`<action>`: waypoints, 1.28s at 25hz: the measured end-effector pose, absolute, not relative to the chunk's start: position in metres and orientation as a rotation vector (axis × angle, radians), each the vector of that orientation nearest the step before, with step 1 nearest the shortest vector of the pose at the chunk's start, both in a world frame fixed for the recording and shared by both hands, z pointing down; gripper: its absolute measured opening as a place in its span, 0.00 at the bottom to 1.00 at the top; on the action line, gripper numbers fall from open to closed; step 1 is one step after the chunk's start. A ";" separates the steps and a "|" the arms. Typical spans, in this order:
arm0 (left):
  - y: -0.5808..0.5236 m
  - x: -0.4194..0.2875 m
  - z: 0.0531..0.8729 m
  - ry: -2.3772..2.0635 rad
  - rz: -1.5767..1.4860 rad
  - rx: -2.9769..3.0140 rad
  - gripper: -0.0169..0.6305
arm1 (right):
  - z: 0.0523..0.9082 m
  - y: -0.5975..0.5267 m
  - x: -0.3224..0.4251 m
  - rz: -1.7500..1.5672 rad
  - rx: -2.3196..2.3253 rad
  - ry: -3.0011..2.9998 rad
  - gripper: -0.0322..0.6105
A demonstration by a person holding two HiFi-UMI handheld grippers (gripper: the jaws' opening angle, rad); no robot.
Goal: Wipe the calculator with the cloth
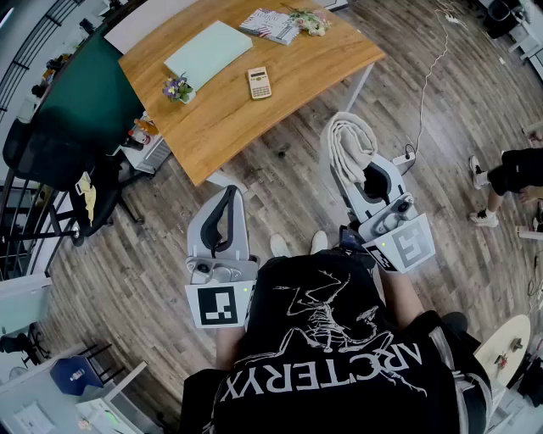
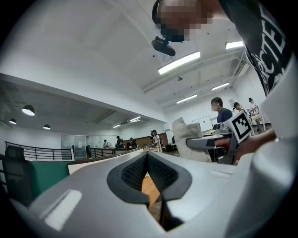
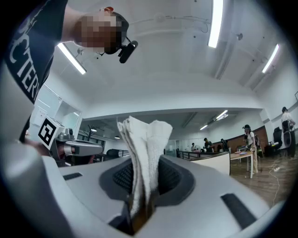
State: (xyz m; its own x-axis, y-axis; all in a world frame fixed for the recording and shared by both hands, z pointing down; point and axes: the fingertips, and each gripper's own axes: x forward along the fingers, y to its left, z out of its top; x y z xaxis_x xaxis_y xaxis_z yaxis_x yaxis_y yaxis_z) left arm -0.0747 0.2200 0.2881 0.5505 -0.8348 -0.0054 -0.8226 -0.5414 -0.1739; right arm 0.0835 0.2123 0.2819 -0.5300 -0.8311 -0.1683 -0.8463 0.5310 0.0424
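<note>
Wood table (image 1: pixel 314 72) holds calculator (image 1: pixel 259 82), we see it in head view only | right gripper (image 3: pixel 145 175) clamped on cloth (image 3: pixel 145 139) | left gripper (image 2: pixel 147 157) jaws together, empty

Can come straight in over the near edge of the table (image 1: pixel 254 127), nothing but bare wood right up to the calculator (image 1: pixel 259 82). Gets tighter on its left thanks to a little flower pot (image 1: pixel 178 88) by the left edge, plus a pale green board (image 1: pixel 208 52) just behind toward the far edge. Books (image 1: pixel 270 25) and a flower bunch (image 1: pixel 310 21) tucked away at the far right corner, well apart. Down on the floor, a black office chair (image 1: pixel 42 157) crowding the left corner, and a white cable (image 1: pixel 434 66) off the right side.
</note>
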 end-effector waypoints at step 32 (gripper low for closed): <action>0.158 -0.040 0.319 1.546 -0.166 -2.622 0.04 | 0.315 0.144 0.121 0.064 -1.344 2.729 0.20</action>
